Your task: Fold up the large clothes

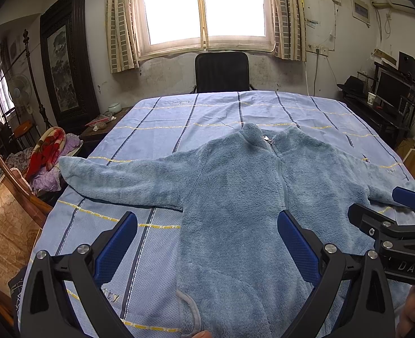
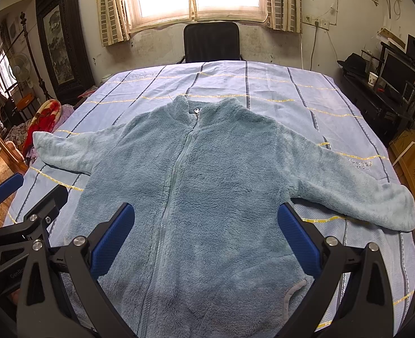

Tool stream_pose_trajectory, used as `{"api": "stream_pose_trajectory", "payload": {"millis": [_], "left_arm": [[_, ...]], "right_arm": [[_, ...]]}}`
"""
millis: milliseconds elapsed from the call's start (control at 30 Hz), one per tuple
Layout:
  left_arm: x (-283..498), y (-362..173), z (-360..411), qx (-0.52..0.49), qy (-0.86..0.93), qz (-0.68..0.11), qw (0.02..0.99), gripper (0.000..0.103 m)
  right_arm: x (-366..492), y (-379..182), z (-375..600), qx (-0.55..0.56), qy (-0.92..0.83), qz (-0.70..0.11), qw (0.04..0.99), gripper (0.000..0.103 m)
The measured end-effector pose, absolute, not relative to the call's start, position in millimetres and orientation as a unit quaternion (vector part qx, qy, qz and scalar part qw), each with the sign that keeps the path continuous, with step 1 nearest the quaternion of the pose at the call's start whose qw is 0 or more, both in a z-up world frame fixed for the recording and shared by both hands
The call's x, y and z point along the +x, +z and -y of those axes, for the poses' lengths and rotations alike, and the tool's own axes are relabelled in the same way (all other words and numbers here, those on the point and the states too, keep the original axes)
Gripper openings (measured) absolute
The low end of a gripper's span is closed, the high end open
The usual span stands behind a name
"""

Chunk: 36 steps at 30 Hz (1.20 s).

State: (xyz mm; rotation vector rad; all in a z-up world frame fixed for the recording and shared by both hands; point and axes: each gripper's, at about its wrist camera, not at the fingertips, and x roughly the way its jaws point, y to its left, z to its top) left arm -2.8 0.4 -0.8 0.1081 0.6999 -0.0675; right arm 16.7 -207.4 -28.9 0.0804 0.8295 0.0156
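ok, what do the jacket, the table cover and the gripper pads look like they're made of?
Jacket: looks like plush fleece, matte blue-grey, deep fuzzy pile, with a zip whose metal pull shines at the collar.
Table cover: thin woven cloth, probably cotton or a blend; light blue, flat, with dark and yellow stripes.
Pads of the right gripper: blue, finely textured, likely rubber or soft plastic, on black rigid plastic fingers.

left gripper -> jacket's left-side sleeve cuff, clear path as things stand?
Probably yes. The left gripper is open above the fleece jacket, and the sleeve lies flat on the tablecloth with nothing on it. The cuff sits at the table's left edge, so it means a sideways reach.
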Motion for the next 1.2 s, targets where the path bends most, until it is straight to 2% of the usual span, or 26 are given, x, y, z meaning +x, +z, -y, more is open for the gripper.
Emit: {"api": "stream_pose_trajectory", "payload": {"millis": [633,800,1033,1200], "left_arm": [[-2,-1,-1,0.053,-0.033,-0.343,0.937,0.100],[-1,-5,-2,0.050,-0.046,-0.354,0.933,0.100],[4,-21,-5,0.064,-0.052,-0.372,0.925,0.100],[13,-54,-1,0.070,-0.053,-0.404,0.911,0.100]], "right_arm": [[16,-29,207,0.041,0.007,-0.402,0.915,0.099],[13,-13,213,0.053,0.005,-0.380,0.924,0.099],[-15,11,267,0.060,-0.054,-0.327,0.942,0.099],[-19,-4,349,0.108,-0.038,-0.383,0.917,0.099]]}}
